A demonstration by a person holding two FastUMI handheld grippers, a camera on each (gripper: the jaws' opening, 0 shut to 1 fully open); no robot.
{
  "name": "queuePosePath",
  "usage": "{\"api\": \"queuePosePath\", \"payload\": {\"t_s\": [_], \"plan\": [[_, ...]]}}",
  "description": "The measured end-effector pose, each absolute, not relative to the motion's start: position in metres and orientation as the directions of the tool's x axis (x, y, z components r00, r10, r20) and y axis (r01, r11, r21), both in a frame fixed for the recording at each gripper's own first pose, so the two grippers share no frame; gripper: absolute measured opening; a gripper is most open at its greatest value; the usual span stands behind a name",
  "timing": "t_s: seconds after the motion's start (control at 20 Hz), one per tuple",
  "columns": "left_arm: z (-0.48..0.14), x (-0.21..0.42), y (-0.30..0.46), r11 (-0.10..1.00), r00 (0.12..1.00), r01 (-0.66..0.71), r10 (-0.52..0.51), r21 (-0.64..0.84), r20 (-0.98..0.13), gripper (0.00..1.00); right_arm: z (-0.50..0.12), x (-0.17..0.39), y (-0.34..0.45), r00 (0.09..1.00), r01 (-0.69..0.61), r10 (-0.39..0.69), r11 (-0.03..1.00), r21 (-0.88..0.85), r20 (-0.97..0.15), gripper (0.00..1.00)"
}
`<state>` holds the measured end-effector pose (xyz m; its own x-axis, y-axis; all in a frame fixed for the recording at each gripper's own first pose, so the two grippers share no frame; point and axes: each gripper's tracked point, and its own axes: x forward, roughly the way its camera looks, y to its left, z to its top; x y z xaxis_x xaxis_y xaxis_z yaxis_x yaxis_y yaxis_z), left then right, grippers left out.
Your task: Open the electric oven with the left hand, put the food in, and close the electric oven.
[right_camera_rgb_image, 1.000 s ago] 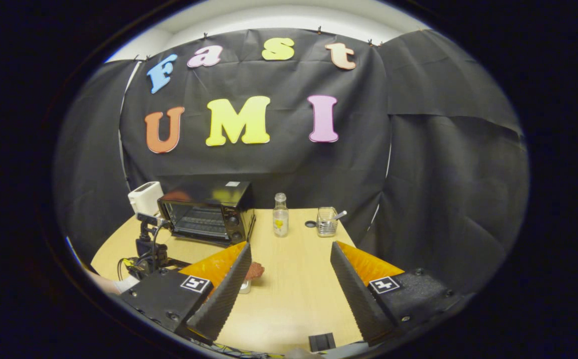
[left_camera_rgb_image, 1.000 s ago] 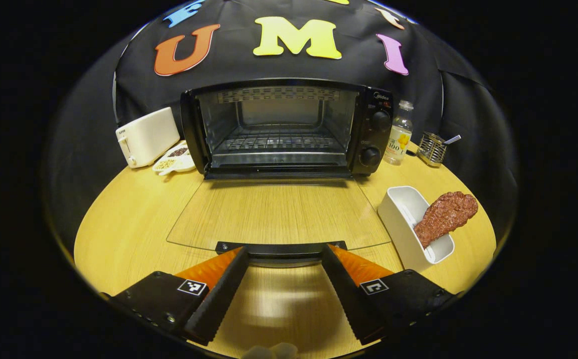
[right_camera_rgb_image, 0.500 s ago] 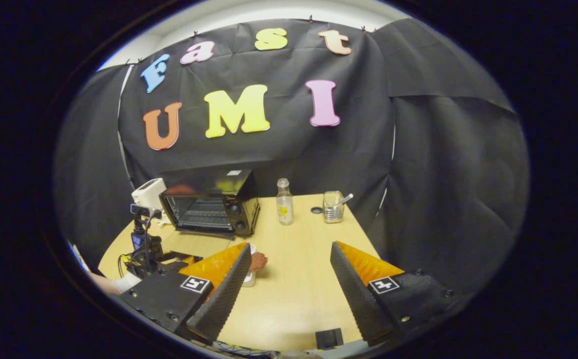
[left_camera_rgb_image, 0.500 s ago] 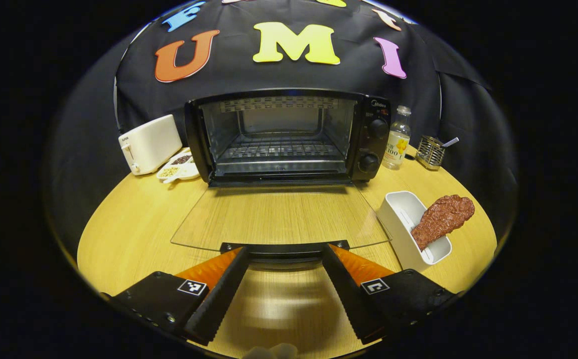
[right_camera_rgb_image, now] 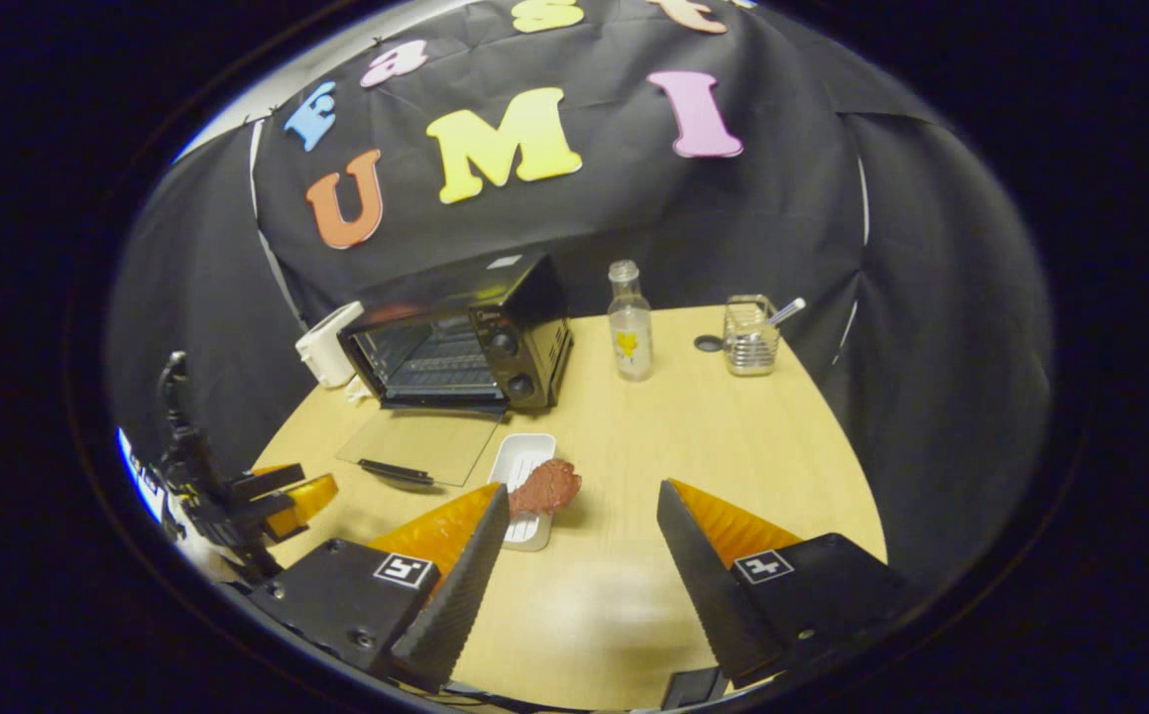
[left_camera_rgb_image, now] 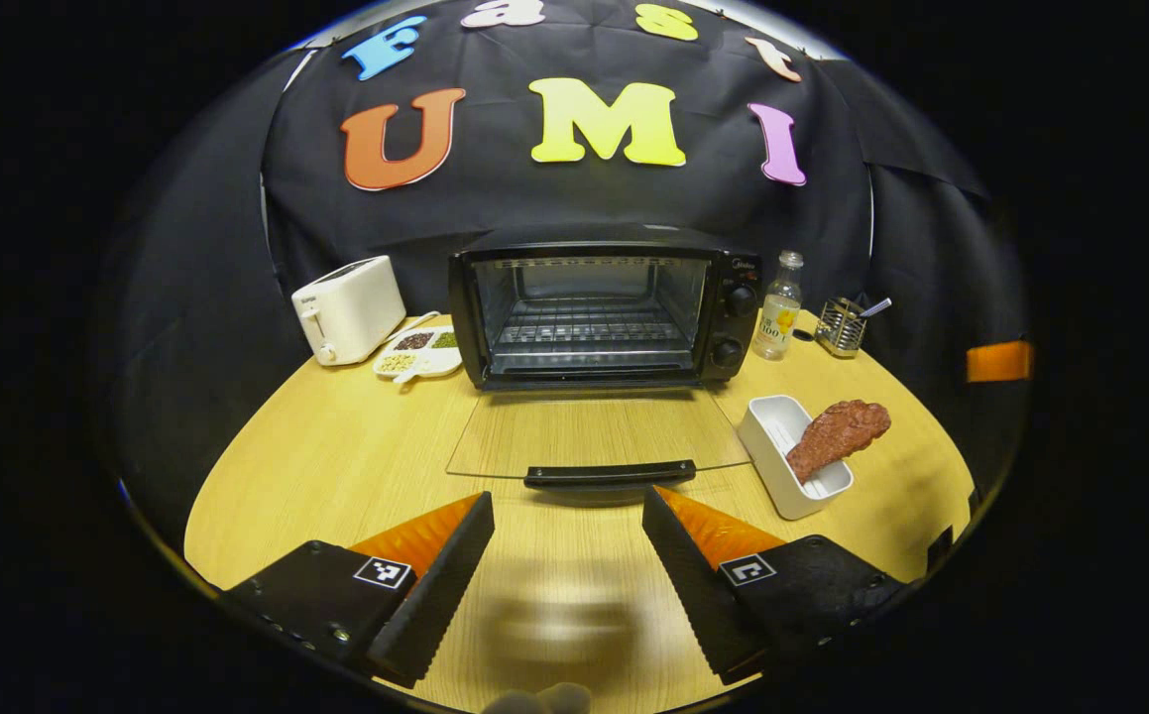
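1. Now we see the electric oven [left_camera_rgb_image: 602, 309] at the surface's [left_camera_rgb_image: 336, 456] back, its glass door [left_camera_rgb_image: 596, 433] lying flat open.
2. We see lumpy brown food [right_camera_rgb_image: 544, 487] resting across a white tray [right_camera_rgb_image: 522, 472] beside it.
3. Both grippers' fingers are spread, empty: left gripper [left_camera_rgb_image: 568, 570], right gripper [right_camera_rgb_image: 579, 575].

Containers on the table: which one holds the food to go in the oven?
The white tray right of the open oven door; the brown meat rests across it.
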<state>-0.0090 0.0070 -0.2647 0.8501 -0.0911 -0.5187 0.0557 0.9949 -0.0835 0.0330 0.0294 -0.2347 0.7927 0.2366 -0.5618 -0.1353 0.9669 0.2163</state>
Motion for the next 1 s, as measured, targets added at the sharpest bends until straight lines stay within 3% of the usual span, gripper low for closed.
{"api": "queuePosePath", "payload": {"t_s": [0.15,0.45,0.6,0.85,0.9,0.95,1.0], "plan": [[-0.246,-0.029,0.016,0.995,0.850,0.013,-0.062,-0.097,-0.523,0.97,-0.269,0.061,0.051,0.706,-0.165,0.342,0.931,0.325,-0.620,0.93],[-0.228,-0.068,0.025,0.991,0.830,-0.101,0.037,-0.085,-0.556,0.97,-0.321,0.093,0.075,0.519,-0.121,0.510,0.838,0.532,-0.686,0.74],[-0.226,-0.081,0.029,0.974,0.807,-0.196,0.098,-0.109,-0.582,0.97,-0.329,0.099,0.083,0.452,-0.073,0.576,0.785,0.615,-0.681,0.48],[-0.221,-0.096,0.032,0.961,0.788,-0.258,0.153,-0.094,-0.597,0.97,-0.327,0.104,0.088,0.409,0.000,0.639,0.714,0.700,-0.652,0.32],[-0.220,-0.097,0.033,0.960,0.787,-0.263,0.158,-0.092,-0.596,0.97,-0.327,0.106,0.087,0.404,0.005,0.639,0.714,0.700,-0.655,0.17],[-0.219,-0.098,0.033,0.959,0.788,-0.268,0.162,-0.094,-0.595,0.97,-0.327,0.105,0.085,0.400,0.005,0.637,0.717,0.697,-0.658,0.20],[-0.219,-0.098,0.033,0.958,0.789,-0.270,0.160,-0.099,-0.593,0.97,-0.327,0.104,0.086,0.397,0.006,0.639,0.716,0.698,-0.659,0.15]]}}
